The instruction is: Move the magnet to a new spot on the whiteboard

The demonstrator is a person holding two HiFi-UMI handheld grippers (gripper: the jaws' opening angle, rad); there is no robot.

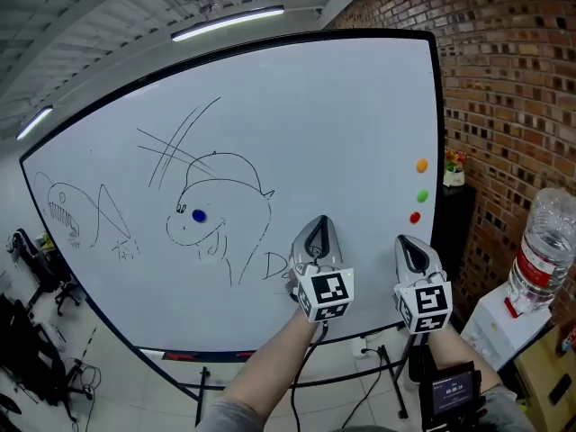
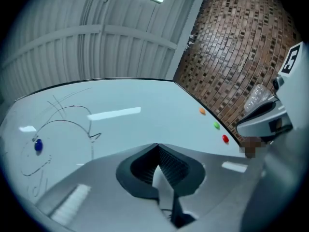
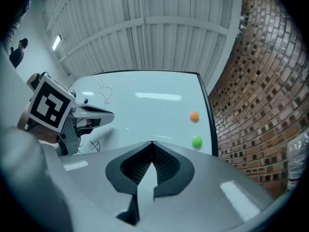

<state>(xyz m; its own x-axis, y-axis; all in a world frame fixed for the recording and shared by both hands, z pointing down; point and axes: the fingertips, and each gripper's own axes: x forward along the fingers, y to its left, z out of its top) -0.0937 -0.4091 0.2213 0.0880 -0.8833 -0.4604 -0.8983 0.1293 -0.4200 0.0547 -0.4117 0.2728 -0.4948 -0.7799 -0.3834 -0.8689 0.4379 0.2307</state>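
Holding left gripper (image 1: 317,225) and right gripper (image 1: 410,244) pressed together, empty, at lower centre, we judge both parked clear of the whiteboard (image 1: 342,106); blue magnet (image 1: 199,215) clings centre-left, inside the sketch (image 1: 219,184).

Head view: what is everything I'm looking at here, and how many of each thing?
Whiteboard: one, white with a dark frame, fills the middle.
Drawings: several black marker sketches, on the board's left half.
Blue magnet: one, on the middle sketch.
Orange magnet, green magnet, red magnet: one each, in a column near the board's right edge.
Brick wall: one, red-brown, right.
Water bottle: one, clear, lower right.
Ceiling lights: two white strips, above the board.
Left gripper: one, grey, shut, empty, before the board's lower part.
Right gripper: one, grey, shut, empty, to its right.
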